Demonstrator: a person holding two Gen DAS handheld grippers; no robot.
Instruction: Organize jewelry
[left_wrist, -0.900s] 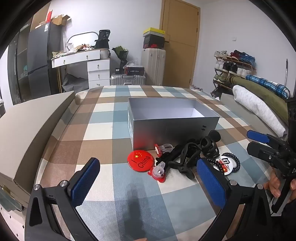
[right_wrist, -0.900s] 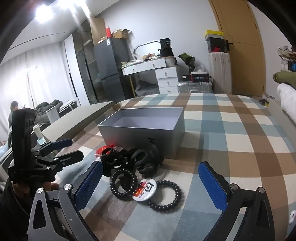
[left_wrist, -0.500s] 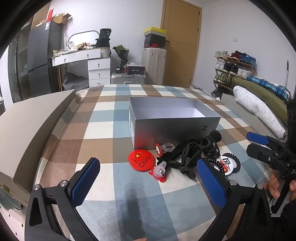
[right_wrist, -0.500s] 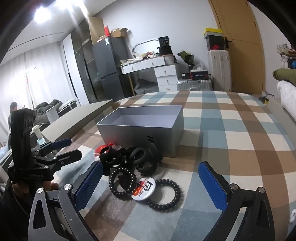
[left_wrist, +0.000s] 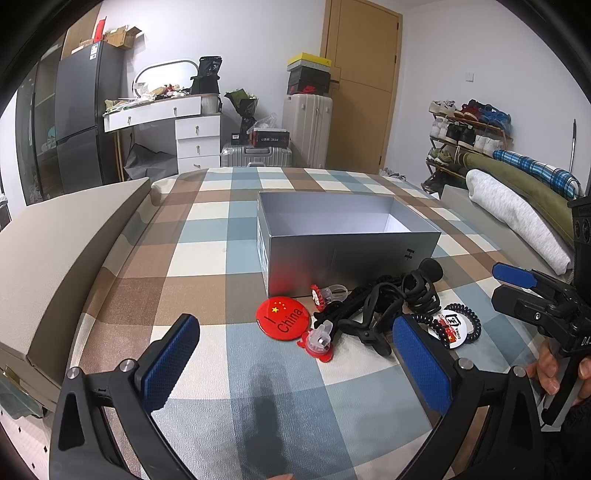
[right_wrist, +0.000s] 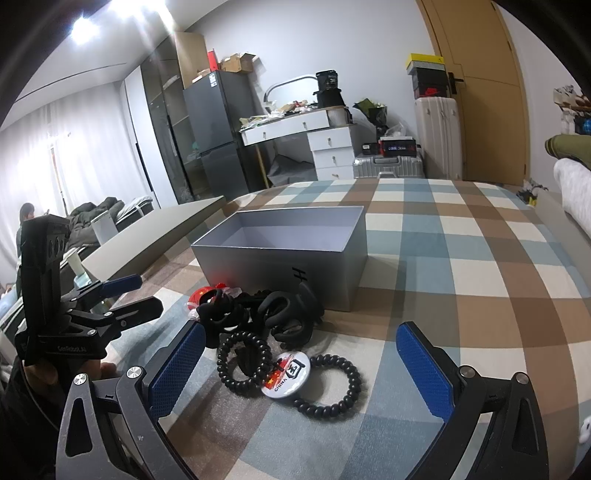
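Note:
An open grey box (left_wrist: 351, 254) (right_wrist: 280, 266) stands on the checked bed cover. In front of it lies a pile: a red round China badge (left_wrist: 282, 316), two small red-and-clear rings (left_wrist: 317, 341), black hair clips and ties (left_wrist: 384, 302) (right_wrist: 284, 314), a white China badge (left_wrist: 452, 326) (right_wrist: 286, 374), and black coil bracelets (right_wrist: 242, 363). My left gripper (left_wrist: 295, 365) is open and empty, just short of the red badge. My right gripper (right_wrist: 301, 373) is open and empty, around the white badge and bracelets.
A grey box lid (left_wrist: 55, 251) lies at the left on the bed. Rolled blankets (left_wrist: 517, 206) lie at the right edge. A dresser, suitcases and a door stand behind the bed.
Both grippers have risen or pulled back slightly; the pile sits a little lower in both views. Nothing was taken hold of.

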